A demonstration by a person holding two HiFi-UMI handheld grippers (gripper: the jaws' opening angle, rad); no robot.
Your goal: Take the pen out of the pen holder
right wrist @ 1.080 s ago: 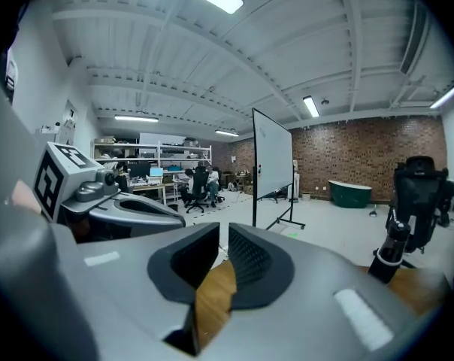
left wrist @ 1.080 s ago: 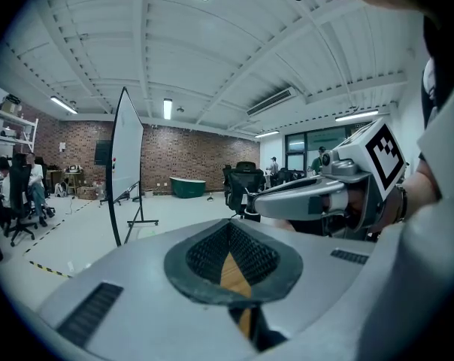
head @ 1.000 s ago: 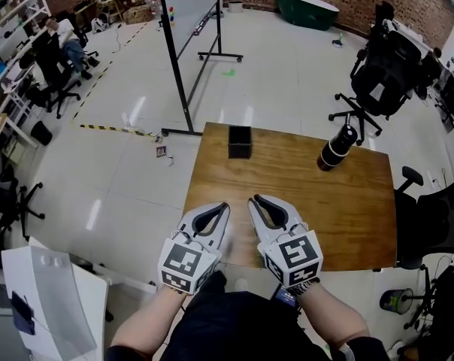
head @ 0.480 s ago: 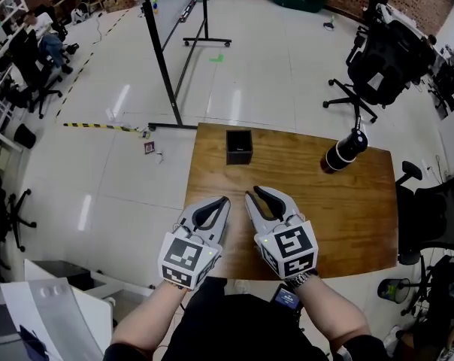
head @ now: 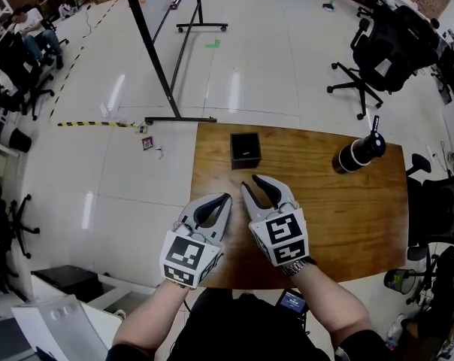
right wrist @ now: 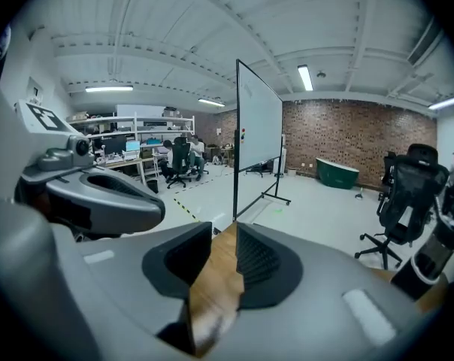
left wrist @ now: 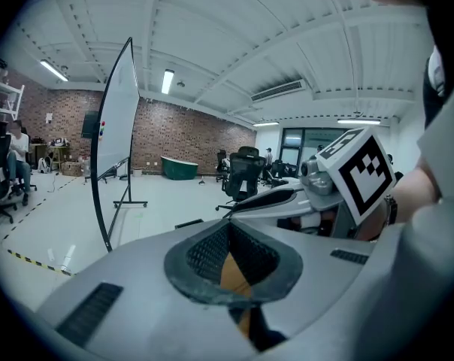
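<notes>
The pen (head: 375,122), apparently the thin stick, stands in the round pen holder (head: 357,155), well ahead and to the right of the right gripper (head: 250,183). Its jaws are opening on nothing, probably readying the reach. The left gripper (head: 226,198) hangs beside it, jaws together at the tips and empty. A black box (head: 244,150) sits just ahead on the table (head: 325,224). Only the head view shows the pen; the right gripper view catches just the holder.

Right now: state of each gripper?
Left gripper: closed, empty.
Right gripper: jaws opening, nothing between them.
</notes>
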